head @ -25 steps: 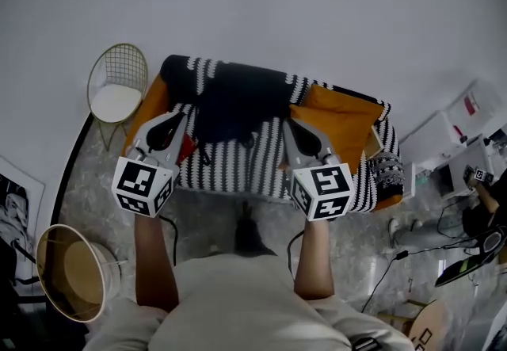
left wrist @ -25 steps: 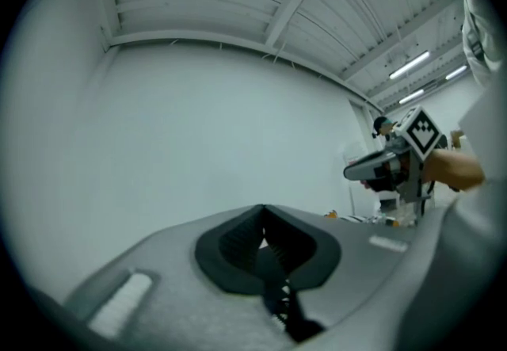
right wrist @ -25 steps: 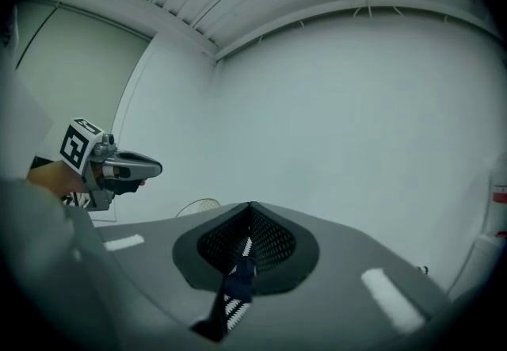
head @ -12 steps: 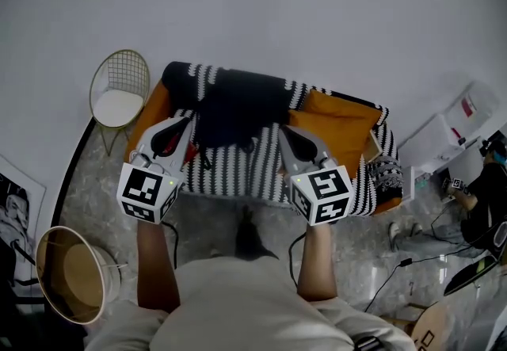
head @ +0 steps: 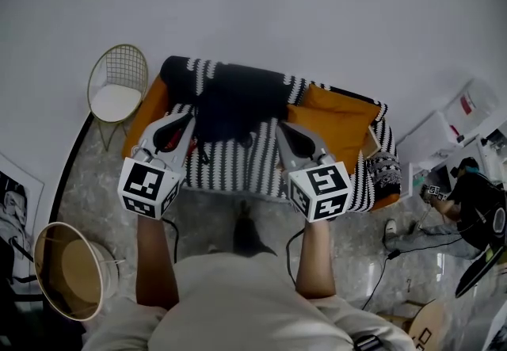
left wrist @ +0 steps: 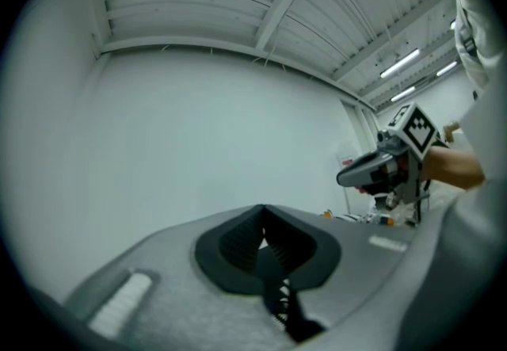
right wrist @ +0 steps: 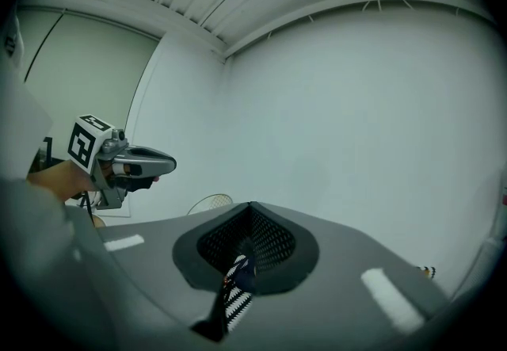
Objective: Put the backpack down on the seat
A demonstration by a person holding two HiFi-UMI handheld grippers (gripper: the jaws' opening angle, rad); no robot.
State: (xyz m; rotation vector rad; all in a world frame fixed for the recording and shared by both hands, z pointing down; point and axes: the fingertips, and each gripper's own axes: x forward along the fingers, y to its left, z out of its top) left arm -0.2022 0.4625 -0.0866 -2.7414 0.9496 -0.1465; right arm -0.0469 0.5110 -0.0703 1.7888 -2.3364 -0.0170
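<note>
A black backpack [head: 231,106] lies on the seat of a sofa [head: 337,121] that has orange cushions and a black-and-white striped throw. It rests against the backrest, left of the middle. My left gripper [head: 184,120] is shut and empty, its tip just left of the backpack's lower edge. My right gripper [head: 284,130] is also shut and empty, just right of the backpack over the striped throw. The left gripper view shows its shut jaws [left wrist: 264,215] with the right gripper [left wrist: 379,171] beyond. The right gripper view shows shut jaws [right wrist: 250,211] and the left gripper [right wrist: 135,162].
A gold wire chair [head: 117,88] with a white cushion stands left of the sofa. A round basket [head: 70,270] sits on the floor at the lower left. White shelving [head: 447,129], a crouching person [head: 475,200] and floor cables [head: 396,250] are at the right.
Both grippers stay shut and nearly in place beside the backpack, which has not moved. The person at the right edge has shifted position.
</note>
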